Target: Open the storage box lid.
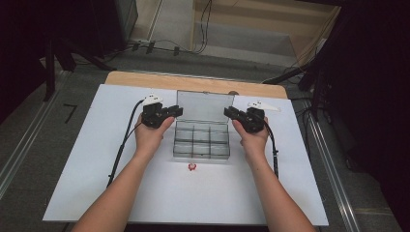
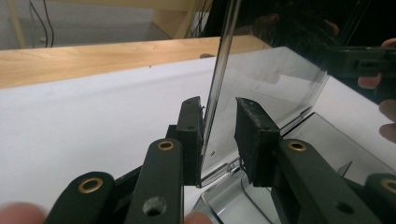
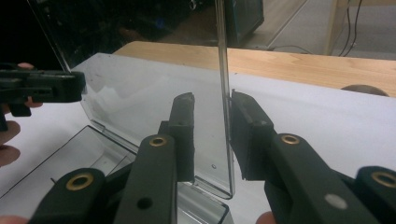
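white table top (image 1: 87,159), wooden edge (image 1: 145,79), grey floor (image 1: 29,130)

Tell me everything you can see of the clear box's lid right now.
The lid is clear, smoke-tinted plastic, hinged along the back of the compartment box and standing upright, open. The left gripper straddles its left edge, one finger touching it; the right gripper straddles its right edge likewise, with gaps left.

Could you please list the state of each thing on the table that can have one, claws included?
Lid: raised, standing about upright.
Box: open; compartments look empty.
Left claw: astride the lid's left edge, one pad touching, the other apart.
Right claw: astride the lid's right edge, one pad at the edge, the other apart.
Red thing: lying on the sheet in front of the box.
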### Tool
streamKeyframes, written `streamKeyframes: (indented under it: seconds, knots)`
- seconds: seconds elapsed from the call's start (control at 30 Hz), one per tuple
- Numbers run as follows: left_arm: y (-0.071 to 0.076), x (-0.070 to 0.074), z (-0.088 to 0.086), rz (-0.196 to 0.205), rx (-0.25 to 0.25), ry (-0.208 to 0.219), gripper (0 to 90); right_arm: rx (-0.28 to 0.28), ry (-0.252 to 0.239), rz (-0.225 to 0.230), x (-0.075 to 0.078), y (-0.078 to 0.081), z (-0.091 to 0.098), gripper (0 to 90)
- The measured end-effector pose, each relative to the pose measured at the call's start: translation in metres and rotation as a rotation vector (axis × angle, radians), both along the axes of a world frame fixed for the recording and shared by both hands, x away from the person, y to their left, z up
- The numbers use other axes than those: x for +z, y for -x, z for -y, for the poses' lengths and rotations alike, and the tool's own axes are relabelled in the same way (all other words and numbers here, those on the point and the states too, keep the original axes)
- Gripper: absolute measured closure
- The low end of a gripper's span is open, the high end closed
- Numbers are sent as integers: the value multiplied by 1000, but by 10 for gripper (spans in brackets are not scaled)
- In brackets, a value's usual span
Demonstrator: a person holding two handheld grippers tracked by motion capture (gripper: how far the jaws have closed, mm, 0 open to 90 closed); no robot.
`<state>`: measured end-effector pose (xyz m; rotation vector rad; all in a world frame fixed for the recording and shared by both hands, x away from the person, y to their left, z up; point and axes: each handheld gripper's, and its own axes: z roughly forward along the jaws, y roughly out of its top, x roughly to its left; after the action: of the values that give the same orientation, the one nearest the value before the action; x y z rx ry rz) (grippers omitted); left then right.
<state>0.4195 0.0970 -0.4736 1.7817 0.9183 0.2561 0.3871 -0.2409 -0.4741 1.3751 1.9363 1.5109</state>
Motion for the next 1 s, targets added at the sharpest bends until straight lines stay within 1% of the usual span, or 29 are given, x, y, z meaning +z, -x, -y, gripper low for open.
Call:
streamKeyframes:
  seconds: [0.2, 0.33, 0.43, 0.5, 0.57, 0.63, 0.7, 0.93, 1.0]
  knots:
    - [-2, -2, 0, -2, 16, -19, 761, -13, -7, -10, -3, -4, 0, 713]
    - [-3, -4, 0, -5, 25, -26, 778, -24, -20, -26, -7, -6, 0, 722]
    - [-3, -5, 1, -12, 32, -25, 788, -29, -42, -43, -11, -8, 0, 725]
    - [-4, -6, 1, -17, 42, -26, 791, -32, -41, -51, -12, -9, 0, 725]
    - [-5, -7, 1, -21, 41, -24, 796, -33, -33, -57, -14, -10, -1, 725]
    - [-6, -8, 1, -32, 46, -9, 799, -32, -25, -65, -15, -11, -1, 723]
    - [-7, -8, 0, -42, 46, 3, 800, -33, -30, -72, -16, -11, -2, 721]
    - [-9, -10, 0, -59, 52, 6, 793, -35, -49, -87, -20, -13, -1, 718]
    - [-10, -11, -1, -70, 49, 20, 794, -36, -48, -87, -20, -14, -1, 715]
